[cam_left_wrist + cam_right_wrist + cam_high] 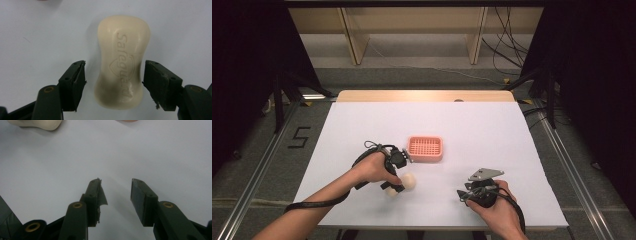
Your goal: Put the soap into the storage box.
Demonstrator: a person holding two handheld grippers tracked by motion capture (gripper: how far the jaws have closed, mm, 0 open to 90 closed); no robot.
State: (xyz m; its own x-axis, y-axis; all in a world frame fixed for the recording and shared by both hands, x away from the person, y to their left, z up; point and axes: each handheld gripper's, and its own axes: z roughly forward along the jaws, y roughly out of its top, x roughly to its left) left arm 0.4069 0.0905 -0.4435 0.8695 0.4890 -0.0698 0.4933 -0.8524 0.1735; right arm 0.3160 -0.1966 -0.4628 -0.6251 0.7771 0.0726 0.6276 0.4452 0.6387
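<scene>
Near the middle of the table (pixel 362 120), a little toward its front edge, lies the cream bar of soap (pixel 122 62), flat on the white surface with its stamped lettering facing up. My left tongs (pixel 113 83) are over it, jaws spread wide, one on each long side of the bar at its narrowed waist and nearer end; there is a clear gap of white between each pad and the soap, so nothing is gripped. From the high view, my left hand (pixel 374 167) holds those tongs pointing down at the bar, which peeks out pale on both sides of the black jaws.

Just beyond the soap, toward the far edge, sits a pink slotted soap tray (pixel 425 148), apart from the bar.

My right tongs (pixel 116 195) are nearer the front right corner, held low over bare table, jaws parted with nothing between them. My right hand (pixel 494 207) grips them well apart from the soap, an end of which shows at the upper left of the right gripper view.
</scene>
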